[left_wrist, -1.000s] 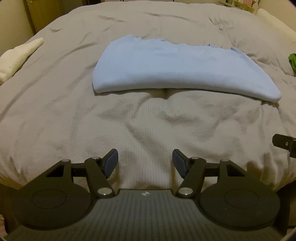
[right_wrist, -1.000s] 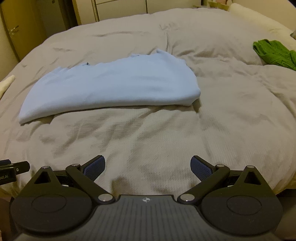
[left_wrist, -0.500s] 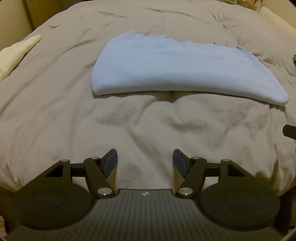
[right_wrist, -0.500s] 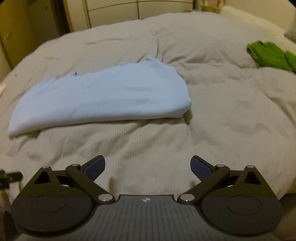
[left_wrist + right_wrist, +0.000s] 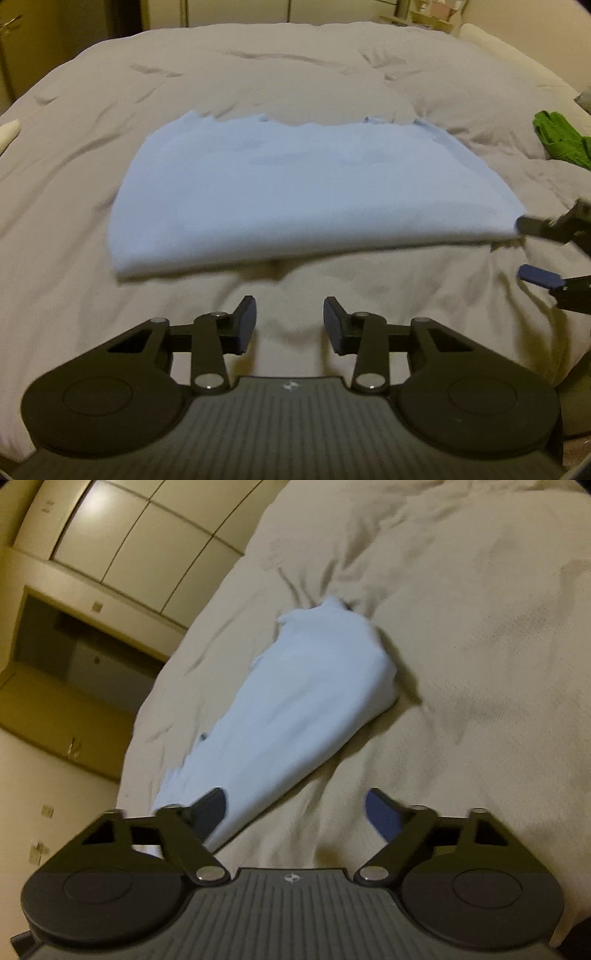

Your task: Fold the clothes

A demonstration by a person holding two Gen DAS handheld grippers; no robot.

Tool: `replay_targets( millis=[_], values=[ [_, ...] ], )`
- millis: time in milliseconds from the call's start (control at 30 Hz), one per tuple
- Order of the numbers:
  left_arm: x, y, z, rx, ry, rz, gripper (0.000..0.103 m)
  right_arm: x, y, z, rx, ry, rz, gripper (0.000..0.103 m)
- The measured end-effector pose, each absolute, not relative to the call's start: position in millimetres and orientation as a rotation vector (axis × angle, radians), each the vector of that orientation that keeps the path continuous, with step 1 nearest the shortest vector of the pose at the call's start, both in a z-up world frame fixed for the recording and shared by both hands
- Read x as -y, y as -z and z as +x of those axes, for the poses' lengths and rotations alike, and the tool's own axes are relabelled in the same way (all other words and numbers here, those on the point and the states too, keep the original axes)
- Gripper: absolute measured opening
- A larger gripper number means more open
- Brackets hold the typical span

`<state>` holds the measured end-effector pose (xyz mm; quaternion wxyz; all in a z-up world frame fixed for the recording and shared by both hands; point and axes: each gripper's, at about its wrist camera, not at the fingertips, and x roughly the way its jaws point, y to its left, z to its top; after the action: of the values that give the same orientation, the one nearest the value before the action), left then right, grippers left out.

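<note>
Change: my right gripper (image 5: 295,812) is now rolling in at the cloth's (image 5: 310,195) right end, left gripper (image 5: 290,321) nearing its front edge | jaws: both closing, nothing pinched yet | cloth: folded, lying mid-bed (image 5: 295,66) | meaning: I am starting the next fold.

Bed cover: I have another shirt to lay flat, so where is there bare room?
The bed cover is bare beyond the light blue garment's far edge, and in the near strip before the left gripper. Crowded at the garment's right end, where the right gripper is closing, and near the green garment.
</note>
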<state>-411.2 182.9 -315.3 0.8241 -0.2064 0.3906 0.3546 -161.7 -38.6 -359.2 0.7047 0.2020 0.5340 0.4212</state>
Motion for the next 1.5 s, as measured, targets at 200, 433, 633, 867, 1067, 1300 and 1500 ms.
replay_targets(
  millis=[200, 433, 633, 867, 1067, 1300, 1500],
  values=[
    [-209, 310, -384, -0.759, -0.703, -0.436, 0.034, 29, 376, -132, -1.210, -0.870, 0.529, 0.068],
    [-229, 324, -356, -0.751, -0.667, -0.462, 0.032, 19, 390, -114, -1.189, -0.834, 0.584, 0.065],
    [-233, 349, -345, -0.784, -0.656, -0.461, 0.033, 12, 396, -112, -1.166, -0.830, 0.599, 0.065],
    [-240, 343, -357, -0.767, -0.636, -0.512, 0.033, 0, 391, -114, -1.128, -0.797, 0.552, 0.029],
    [-252, 324, -403, -0.701, -0.699, -0.578, 0.032, -17, 372, -121, -1.075, -0.785, 0.419, 0.016],
    [-282, 308, -468, -0.619, -0.801, -0.676, 0.031, -99, 291, -229, -0.476, -0.993, -0.184, 0.013],
    [-291, 310, -507, -0.534, -0.786, -0.817, 0.031, -158, 301, -328, -0.260, -1.310, -0.508, 0.013]
  ],
)
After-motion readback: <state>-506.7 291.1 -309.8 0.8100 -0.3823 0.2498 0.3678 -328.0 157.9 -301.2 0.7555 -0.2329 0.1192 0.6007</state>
